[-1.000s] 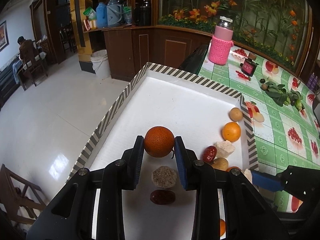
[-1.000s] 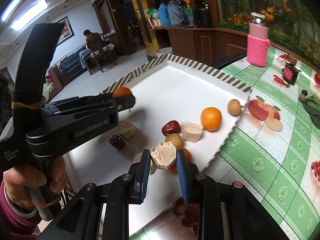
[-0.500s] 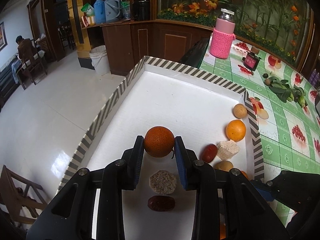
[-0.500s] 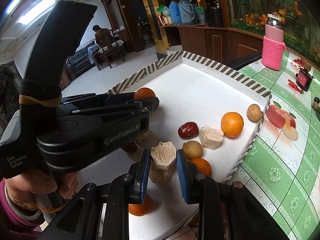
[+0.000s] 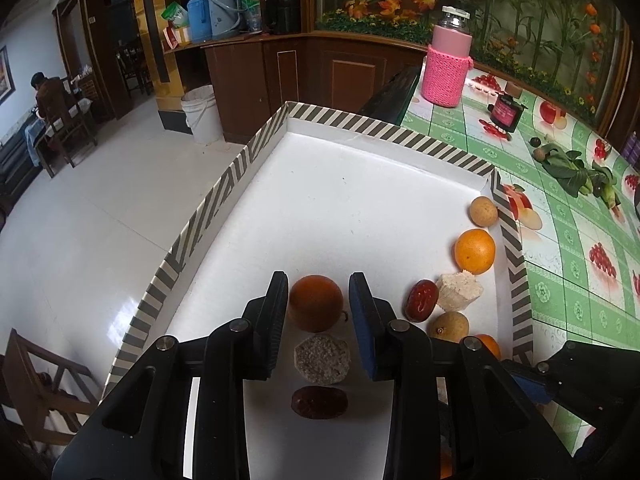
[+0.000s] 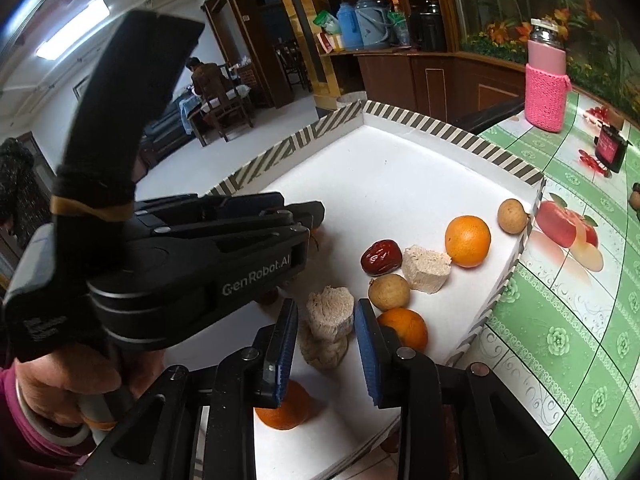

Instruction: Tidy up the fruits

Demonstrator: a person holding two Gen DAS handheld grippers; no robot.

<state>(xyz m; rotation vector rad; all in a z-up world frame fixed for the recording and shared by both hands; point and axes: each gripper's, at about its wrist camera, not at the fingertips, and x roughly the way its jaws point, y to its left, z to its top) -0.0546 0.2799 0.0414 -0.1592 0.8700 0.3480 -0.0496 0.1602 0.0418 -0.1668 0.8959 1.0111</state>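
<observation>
A white tray (image 5: 360,200) with a striped rim holds the fruits. My left gripper (image 5: 318,300) is open around an orange (image 5: 316,302) that rests on the tray, jaws apart from it. Behind it lie a tan fibrous chunk (image 5: 322,358) and a dark red date (image 5: 319,402). My right gripper (image 6: 326,320) is open, with a tan fibrous chunk (image 6: 330,312) between its jaws, sitting on another chunk (image 6: 324,350). Along the tray's right edge lie an orange (image 6: 467,241), a longan (image 6: 512,216), a red date (image 6: 381,257), a pale chunk (image 6: 425,268), another longan (image 6: 389,291) and an orange (image 6: 404,328).
The tray sits at the edge of a green patterned tablecloth (image 5: 568,248). A pink-sleeved bottle (image 5: 448,68), a small dark jar (image 5: 506,112) and leafy greens (image 5: 576,172) stand farther back. Another orange (image 6: 284,408) lies at the tray's near end. Floor lies left of the tray.
Both grippers have opened. The left let its orange down onto the tray; the right released its chunk on top of another chunk. Both moved slightly lower and forward.
</observation>
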